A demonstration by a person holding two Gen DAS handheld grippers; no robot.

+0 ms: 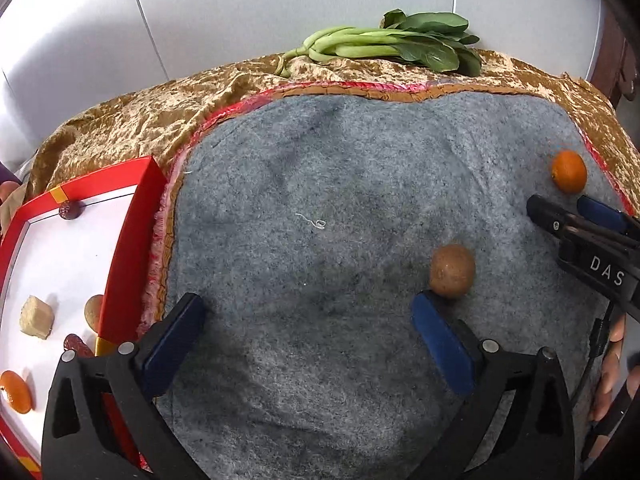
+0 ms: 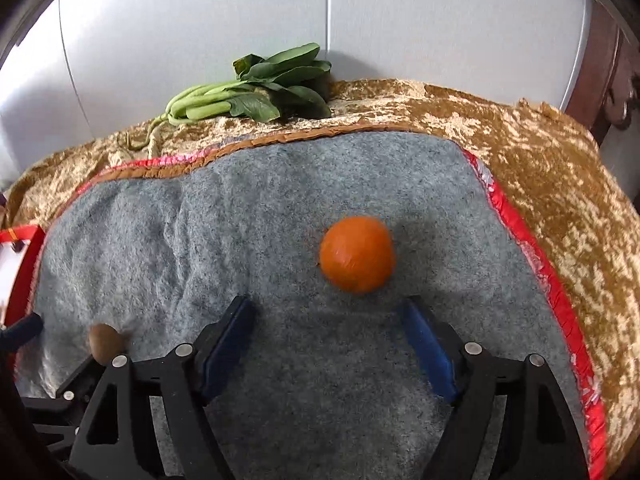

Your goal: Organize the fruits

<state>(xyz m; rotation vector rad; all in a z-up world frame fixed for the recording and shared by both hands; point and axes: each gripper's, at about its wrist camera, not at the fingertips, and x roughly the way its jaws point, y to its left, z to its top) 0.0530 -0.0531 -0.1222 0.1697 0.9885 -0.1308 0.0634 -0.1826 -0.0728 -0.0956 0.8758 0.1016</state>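
An orange lies on the grey felt mat, just beyond the tips of my right gripper, which is open with nothing between its blue pads. The left wrist view shows that same orange at the far right, with the right gripper close below it. A brown kiwi rests on the mat by the right fingertip of my left gripper, which stands wide open and empty. The kiwi also shows low on the left of the right wrist view.
A red-rimmed white box at the left holds a small orange, a beige cube, a dark plum and other pieces. Leafy greens lie on the gold cloth at the back. A hand shows at the right edge.
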